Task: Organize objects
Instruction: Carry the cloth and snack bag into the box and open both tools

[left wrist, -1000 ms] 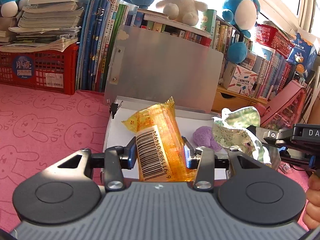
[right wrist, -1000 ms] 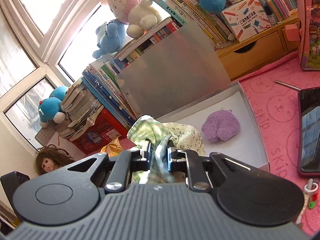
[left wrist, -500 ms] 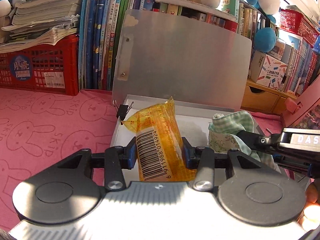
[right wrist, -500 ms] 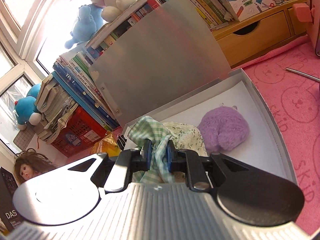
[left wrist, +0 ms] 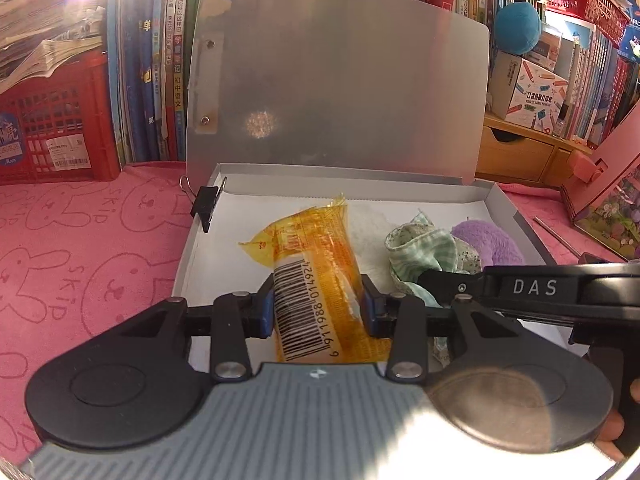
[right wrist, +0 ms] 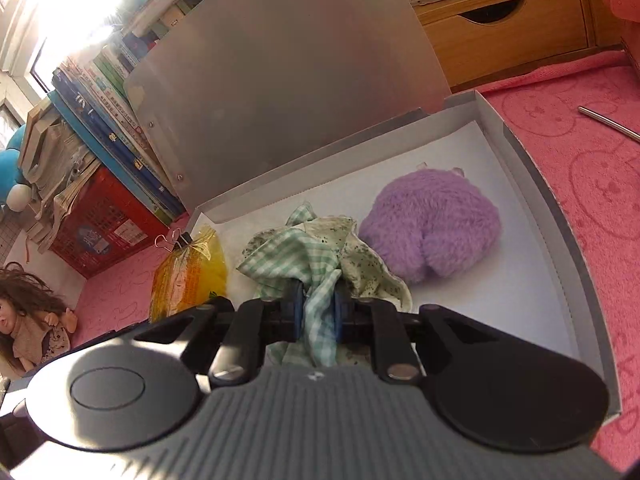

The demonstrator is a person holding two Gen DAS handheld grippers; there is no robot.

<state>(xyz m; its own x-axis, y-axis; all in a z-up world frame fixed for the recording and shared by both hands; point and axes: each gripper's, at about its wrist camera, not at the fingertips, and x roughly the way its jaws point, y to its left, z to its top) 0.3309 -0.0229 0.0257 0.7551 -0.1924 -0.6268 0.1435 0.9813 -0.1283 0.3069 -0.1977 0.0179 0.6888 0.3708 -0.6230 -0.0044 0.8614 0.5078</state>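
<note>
Since 1 second ago both grippers have come forward and down over the open grey box (left wrist: 188,252), so the box now fills each view and the plush toys on the shelf have slid out of the top. The left gripper (left wrist: 318,312) is clamped on the orange snack packet (left wrist: 316,256), barcode facing up, held over the left half of the box's white floor. The right gripper (right wrist: 316,312) is clamped on the green checked cloth (right wrist: 304,256), which bunches over the middle of the box, just beside the packet. The purple plush (right wrist: 434,226) lies in the right half of the box, touching the cloth's far right edge. The box lid (left wrist: 340,92) stands upright at the far side. A black binder clip (left wrist: 206,204) sits on the box's left wall. The box rests on the pink bench (left wrist: 88,240).
</note>
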